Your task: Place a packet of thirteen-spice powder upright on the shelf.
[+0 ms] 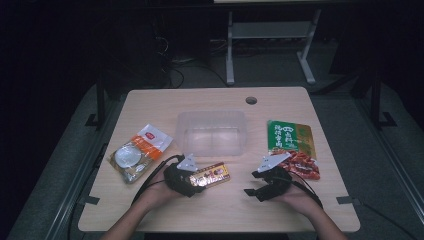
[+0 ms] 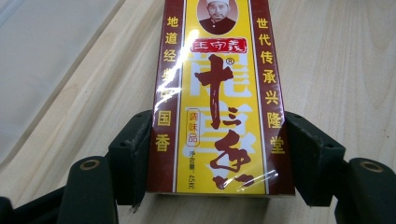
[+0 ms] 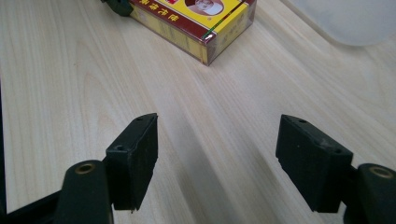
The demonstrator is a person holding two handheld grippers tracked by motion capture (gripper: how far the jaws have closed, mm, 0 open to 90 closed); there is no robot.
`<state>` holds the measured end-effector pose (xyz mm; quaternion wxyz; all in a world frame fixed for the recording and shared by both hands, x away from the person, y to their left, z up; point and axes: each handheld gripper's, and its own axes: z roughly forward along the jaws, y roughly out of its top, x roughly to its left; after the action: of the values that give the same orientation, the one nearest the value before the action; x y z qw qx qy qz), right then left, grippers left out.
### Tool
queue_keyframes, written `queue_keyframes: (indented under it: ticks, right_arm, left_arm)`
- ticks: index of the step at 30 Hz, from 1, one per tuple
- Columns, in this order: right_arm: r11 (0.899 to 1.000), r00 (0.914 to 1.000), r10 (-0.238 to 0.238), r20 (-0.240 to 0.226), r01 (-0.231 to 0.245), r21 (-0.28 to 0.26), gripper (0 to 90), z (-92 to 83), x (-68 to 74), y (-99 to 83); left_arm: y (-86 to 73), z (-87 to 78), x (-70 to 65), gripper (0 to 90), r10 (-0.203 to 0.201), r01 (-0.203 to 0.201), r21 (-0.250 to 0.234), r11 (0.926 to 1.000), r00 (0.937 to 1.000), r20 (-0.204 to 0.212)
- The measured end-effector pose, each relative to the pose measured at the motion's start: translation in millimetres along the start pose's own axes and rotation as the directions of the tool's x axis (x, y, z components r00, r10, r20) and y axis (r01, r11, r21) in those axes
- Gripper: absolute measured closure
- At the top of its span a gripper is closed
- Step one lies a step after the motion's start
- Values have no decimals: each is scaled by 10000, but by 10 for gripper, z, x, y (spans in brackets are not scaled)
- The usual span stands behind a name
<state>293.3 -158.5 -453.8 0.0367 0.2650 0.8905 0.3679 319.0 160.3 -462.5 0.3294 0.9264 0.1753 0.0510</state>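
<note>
A red and yellow spice box (image 1: 214,174) lies flat on the wooden table (image 1: 150,107) near the front middle. In the left gripper view the box (image 2: 217,93) runs away between the jaws, and both black pads sit against its long sides near the close end. My left gripper (image 1: 198,181) is shut on the box. To the right, my right gripper (image 1: 254,192) rests low over bare wood with its jaws wide apart and nothing between them (image 3: 217,154). The right gripper view has the box's end (image 3: 201,28) ahead and to the left.
A clear plastic tub (image 1: 210,116) stands just behind the box at the table's middle. An orange and white pouch (image 1: 137,152) lies at the left. A green and red packet (image 1: 292,147) lies at the right, close behind my right gripper. A round cable hole (image 1: 251,100) is at the back edge.
</note>
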Motion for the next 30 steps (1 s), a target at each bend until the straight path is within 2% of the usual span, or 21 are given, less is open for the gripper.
queue_keyframes:
  ticks: [4, 6, 9, 13, 14, 16, 21, 22, 23, 27, 30]
  right_arm:
    - [10000, 10000, 80, 1, -80, 5, 276, 0, -1, 5]
    - [10000, 10000, 80, 2, -80, 6, 271, -1, 0, 6]
    - [10000, 10000, 31, 20, -30, -54, 267, -7, -14, 0]
    - [9998, 9998, 164, -58, -165, -122, 238, -32, -46, -7]
    - [9998, 9999, 109, -59, -109, -167, 238, -40, -50, -7]
    - [9997, 10000, 66, -10, -66, -221, 241, -57, -44, -1]
    - [9995, 9999, -55, -115, 51, -319, 245, -65, -37, 10]
    - [9994, 9998, -131, -178, 125, -335, 243, -65, -40, 12]
    - [9994, 9998, -131, -178, 125, -335, 243, -65, -40, 12]
    - [9982, 9983, -253, -531, 224, -550, 230, -84, -31, 45]
    - [9939, 9924, -724, -998, 635, -900, 223, -97, -29, 135]
  left_arm:
    - [5, -11, 13, 321, -12, 12, 90, 10000, 10000, 61]
    - [2, -15, 13, 321, -264, 264, -33, 9996, 9995, 178]
    - [10, -60, 34, 321, -173, 172, 18, 9999, 9993, 321]
    - [11, -117, 44, 321, -341, 357, -242, 9991, 9975, 620]
    - [0, -150, 51, 321, -390, 416, -324, 9986, 9961, 791]
    - [-7, -166, 51, 321, -417, 450, -360, 9983, 9954, 857]
    - [-56, -273, 44, 320, -209, 288, -832, 9961, 9953, 949]
    - [-76, -327, 41, 320, -123, 244, -1085, 9938, 9938, 1108]
    - [-76, -327, 41, 320, -123, 244, -1085, 9938, 9938, 1108]
    - [-109, -427, 47, 319, 320, -174, -1341, 9908, 9937, 1072]
    - [-124, -510, 48, 319, 440, -247, -1746, 9843, 9932, 1077]
